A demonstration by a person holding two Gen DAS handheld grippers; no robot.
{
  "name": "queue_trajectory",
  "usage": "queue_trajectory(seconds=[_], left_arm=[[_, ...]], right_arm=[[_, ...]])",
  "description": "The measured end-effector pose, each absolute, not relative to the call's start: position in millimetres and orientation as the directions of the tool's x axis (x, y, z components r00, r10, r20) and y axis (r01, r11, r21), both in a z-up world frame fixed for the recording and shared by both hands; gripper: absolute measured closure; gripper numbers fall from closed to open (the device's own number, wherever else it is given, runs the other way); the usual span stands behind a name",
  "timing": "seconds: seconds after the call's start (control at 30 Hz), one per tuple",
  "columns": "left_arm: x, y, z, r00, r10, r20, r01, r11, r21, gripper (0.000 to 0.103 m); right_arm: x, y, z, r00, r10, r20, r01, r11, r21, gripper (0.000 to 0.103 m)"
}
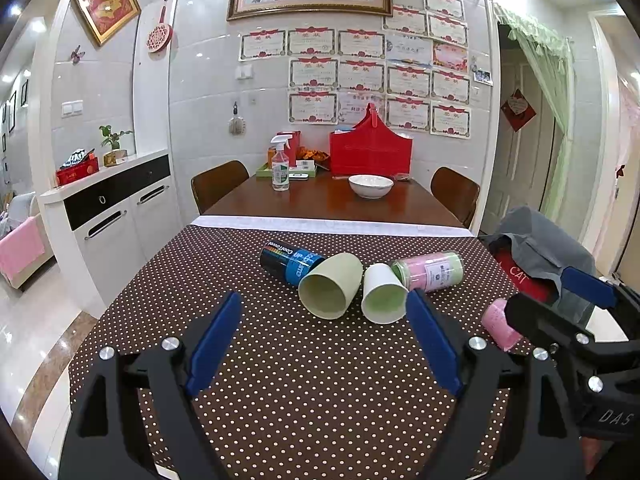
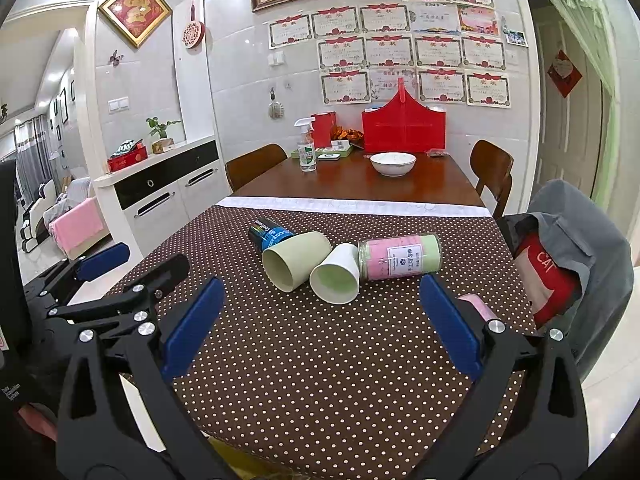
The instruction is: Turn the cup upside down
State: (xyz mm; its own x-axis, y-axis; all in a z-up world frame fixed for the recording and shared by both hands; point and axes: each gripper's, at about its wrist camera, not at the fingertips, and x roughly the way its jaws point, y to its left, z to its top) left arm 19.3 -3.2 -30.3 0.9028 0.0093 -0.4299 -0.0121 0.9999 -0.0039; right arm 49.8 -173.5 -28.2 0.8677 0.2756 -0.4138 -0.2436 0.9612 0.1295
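Observation:
Two cups lie on their sides on the polka-dot cloth, mouths toward me: a pale green cup (image 1: 330, 285) (image 2: 295, 261) and a white paper cup (image 1: 383, 293) (image 2: 337, 278) to its right. My left gripper (image 1: 324, 340) is open and empty, held short of the cups. My right gripper (image 2: 316, 326) is open and empty, also short of them; it shows in the left wrist view (image 1: 560, 292) at the right. The left gripper shows at the left of the right wrist view (image 2: 132, 258).
A dark blue can (image 1: 290, 260) lies behind the green cup. A pink-and-green jar (image 1: 430, 270) lies right of the paper cup. A small pink cup (image 1: 500, 326) lies near the cloth's right edge. A chair with grey cloth (image 1: 540, 256) stands right. A white bowl (image 1: 371, 185) sits farther back.

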Motion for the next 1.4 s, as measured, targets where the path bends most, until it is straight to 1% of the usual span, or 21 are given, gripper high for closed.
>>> queue_trajectory(seconds=[1.4], left_arm=[[16.7, 1.4, -27.8, 0.885, 0.007, -0.465, -0.014, 1.0, -0.012, 0.02]], right_arm=[[51.3, -171.2, -31.4, 0.842, 0.3, -0.448, -0.253, 0.954, 0.164, 0.007]])
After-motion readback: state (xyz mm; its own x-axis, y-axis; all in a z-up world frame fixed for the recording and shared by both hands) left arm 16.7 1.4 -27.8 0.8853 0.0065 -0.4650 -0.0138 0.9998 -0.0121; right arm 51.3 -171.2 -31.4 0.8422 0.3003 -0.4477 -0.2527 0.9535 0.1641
